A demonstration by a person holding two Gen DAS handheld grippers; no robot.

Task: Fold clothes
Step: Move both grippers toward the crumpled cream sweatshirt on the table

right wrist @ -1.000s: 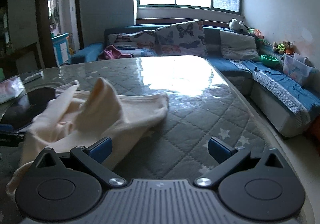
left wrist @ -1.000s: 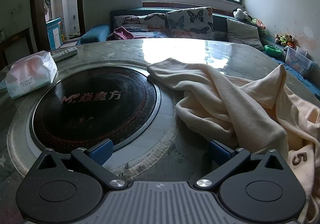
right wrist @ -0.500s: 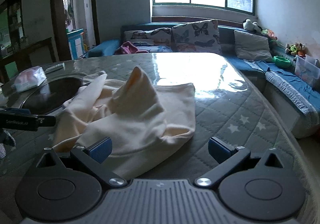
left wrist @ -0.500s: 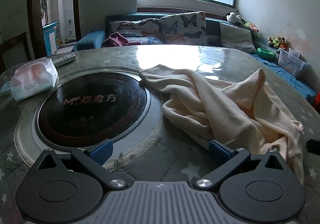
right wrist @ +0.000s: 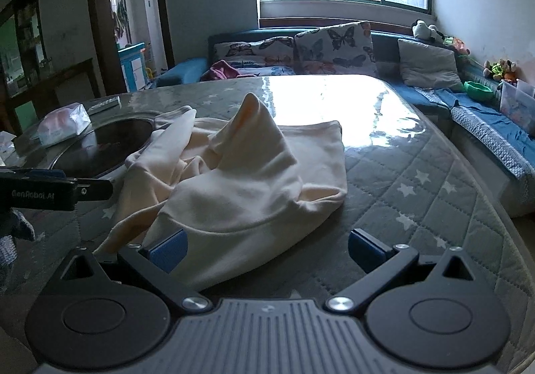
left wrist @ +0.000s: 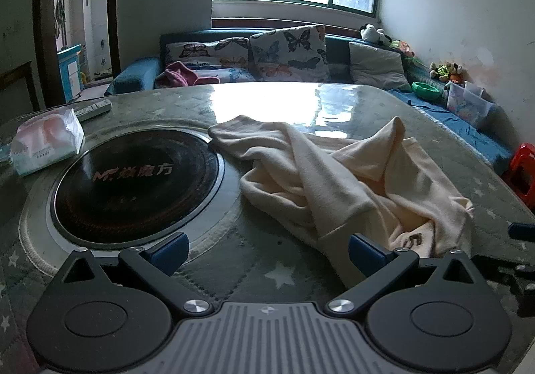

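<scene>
Both wrist views low, near, facing window (perhaps parallel); share garment (left wrist: 337, 180).

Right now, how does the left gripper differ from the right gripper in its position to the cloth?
The left gripper has the cloth at its right finger only, while the right gripper has the cloth at its left finger and in its gap. The left gripper faces the burner; the right gripper faces bare table. Both are open and grip nothing.
</scene>
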